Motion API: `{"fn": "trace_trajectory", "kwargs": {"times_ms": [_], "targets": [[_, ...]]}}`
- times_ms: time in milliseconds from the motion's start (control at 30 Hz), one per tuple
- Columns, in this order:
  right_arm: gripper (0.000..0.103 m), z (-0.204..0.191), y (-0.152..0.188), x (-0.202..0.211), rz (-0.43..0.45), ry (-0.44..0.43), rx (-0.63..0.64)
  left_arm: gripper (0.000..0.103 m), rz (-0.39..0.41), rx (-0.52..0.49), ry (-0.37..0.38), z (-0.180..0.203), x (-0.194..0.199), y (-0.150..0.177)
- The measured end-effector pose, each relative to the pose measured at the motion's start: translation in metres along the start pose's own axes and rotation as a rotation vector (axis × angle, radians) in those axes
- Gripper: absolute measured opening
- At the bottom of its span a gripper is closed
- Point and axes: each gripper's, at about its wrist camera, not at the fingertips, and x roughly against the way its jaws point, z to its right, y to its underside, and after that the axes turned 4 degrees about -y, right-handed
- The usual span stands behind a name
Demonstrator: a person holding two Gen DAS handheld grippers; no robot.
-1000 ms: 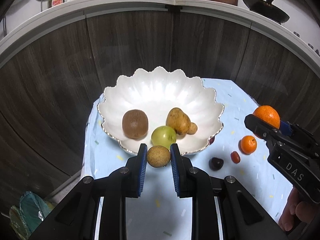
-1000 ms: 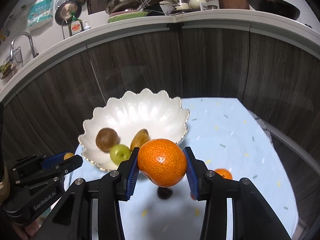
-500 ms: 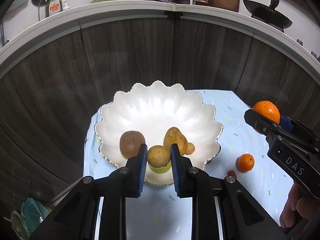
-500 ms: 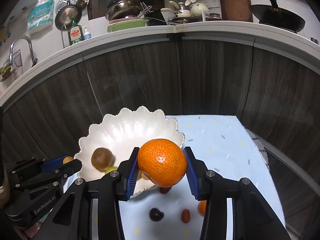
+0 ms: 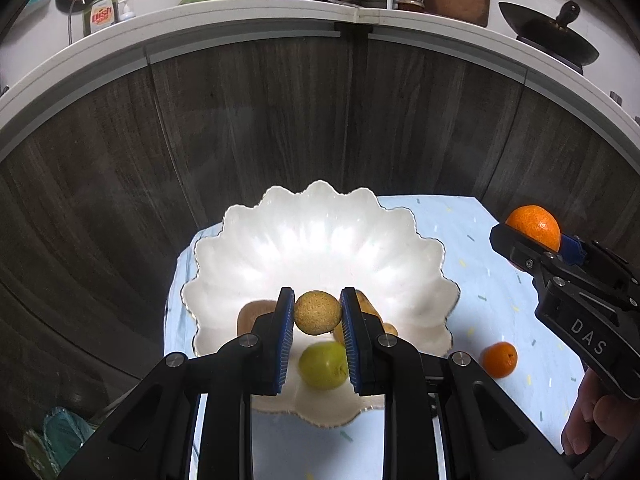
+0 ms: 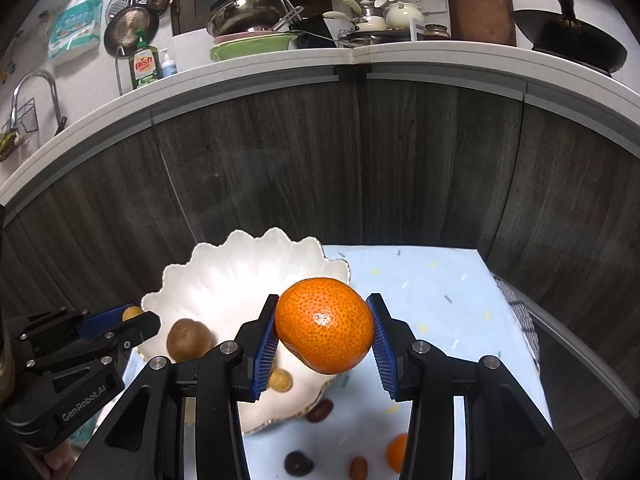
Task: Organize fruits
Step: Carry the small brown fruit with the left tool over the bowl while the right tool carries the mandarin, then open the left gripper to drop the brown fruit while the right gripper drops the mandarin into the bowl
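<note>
My left gripper (image 5: 317,314) is shut on a small round tan fruit (image 5: 317,312) and holds it above the near part of the white scalloped bowl (image 5: 320,236). In the bowl lie a green fruit (image 5: 322,365), a brown kiwi (image 5: 252,318) and a yellow-brown fruit (image 5: 366,306), partly hidden by my fingers. My right gripper (image 6: 325,330) is shut on a large orange (image 6: 325,330), held above the bowl's right rim (image 6: 248,272). The orange also shows in the left wrist view (image 5: 534,227).
On the light blue cloth (image 6: 432,292) right of the bowl lie a small orange (image 5: 498,359), a dark cherry (image 6: 298,463) and small reddish fruits (image 6: 359,467). Dark wood cabinet fronts (image 5: 320,120) rise behind the table, with a cluttered counter above.
Both grippers have risen and moved forward with their fruits. The tan fruit went from the cloth in front of the bowl to above the bowl; the orange now hangs over the bowl's right rim.
</note>
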Motion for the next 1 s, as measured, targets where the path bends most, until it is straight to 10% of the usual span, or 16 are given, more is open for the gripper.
{"fn": "trace_trajectory", "kwargs": {"times_ms": [1000], "targets": [[0.043,0.005,-0.017,-0.074,-0.085,-0.009,0.046,0.024,-0.061,0.015,-0.014,-0.012,-0.067,-0.020]]}}
